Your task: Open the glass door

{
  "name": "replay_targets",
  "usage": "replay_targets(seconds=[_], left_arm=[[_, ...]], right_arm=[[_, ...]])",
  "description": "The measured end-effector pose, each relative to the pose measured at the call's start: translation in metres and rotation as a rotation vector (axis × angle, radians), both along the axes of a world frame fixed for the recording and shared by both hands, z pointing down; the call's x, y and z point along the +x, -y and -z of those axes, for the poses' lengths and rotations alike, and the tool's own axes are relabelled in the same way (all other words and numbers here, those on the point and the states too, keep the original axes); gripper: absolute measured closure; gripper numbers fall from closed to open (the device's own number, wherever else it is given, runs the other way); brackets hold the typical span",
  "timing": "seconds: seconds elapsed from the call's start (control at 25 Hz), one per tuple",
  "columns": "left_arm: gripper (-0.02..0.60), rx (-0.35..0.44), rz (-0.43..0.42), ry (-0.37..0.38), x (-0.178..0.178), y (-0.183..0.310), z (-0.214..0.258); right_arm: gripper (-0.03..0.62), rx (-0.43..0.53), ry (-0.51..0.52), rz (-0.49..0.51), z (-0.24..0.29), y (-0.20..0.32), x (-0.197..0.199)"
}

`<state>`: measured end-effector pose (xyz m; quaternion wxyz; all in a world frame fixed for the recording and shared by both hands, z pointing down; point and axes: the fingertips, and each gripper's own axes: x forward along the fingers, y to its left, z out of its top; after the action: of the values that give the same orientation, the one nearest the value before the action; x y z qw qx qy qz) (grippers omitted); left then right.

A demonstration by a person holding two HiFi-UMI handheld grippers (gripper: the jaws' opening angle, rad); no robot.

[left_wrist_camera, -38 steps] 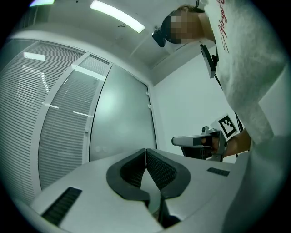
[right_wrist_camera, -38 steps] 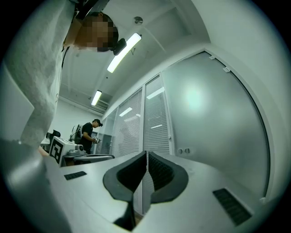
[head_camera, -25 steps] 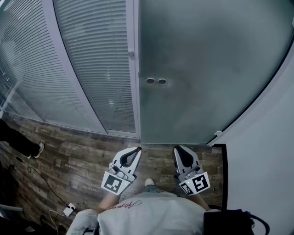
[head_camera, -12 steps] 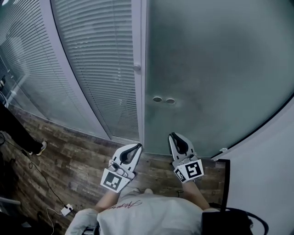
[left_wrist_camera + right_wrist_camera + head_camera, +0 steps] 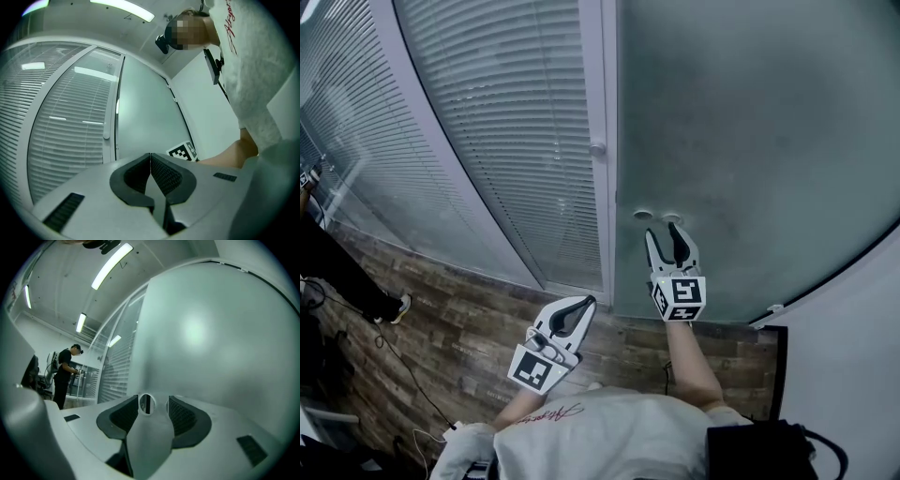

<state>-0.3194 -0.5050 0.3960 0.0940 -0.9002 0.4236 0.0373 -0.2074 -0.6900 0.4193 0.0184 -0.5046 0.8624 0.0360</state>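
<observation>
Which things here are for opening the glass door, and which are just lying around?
For the job:
glass door
its two round fittings
right gripper, just opened, one fitting showing between its fingers, not gripped

Just lying about:
left gripper, shut and empty
window blinds
cable on the wooden floor
a bystander's shoe

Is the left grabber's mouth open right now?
No, in the left gripper view the left gripper has its two jaws closed together, with nothing between them.
</observation>
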Motion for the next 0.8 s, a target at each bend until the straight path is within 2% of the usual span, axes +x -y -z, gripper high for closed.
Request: replay_targets(seconds=[0.2, 0.6, 0.68, 0.8], left_arm=[[0.565, -0.036, 0.03, 0.012, -0.025, 0.003, -0.015], [0.565, -0.039, 0.028, -0.011, -0.045, 0.011, -0.022], [0.565, -0.063, 0.027, -0.038, -0.05, 0.011, -0.025], [0.565, -0.067, 0.028, -0.134, -0.063, 0.009, -0.013]], right_arm=[[0.401, 0.009, -0.005, -0.105, -0.01, 0.025, -0.003], [0.402, -0.015, 0.02, -0.197, -0.023, 0.056, -0.007], [0.406, -0.018, 0.058, -0.214, -0.022, 0.06, -0.005], [0.446, -0.026, 0.081, -0.235, -0.021, 0.059, -0.003]])
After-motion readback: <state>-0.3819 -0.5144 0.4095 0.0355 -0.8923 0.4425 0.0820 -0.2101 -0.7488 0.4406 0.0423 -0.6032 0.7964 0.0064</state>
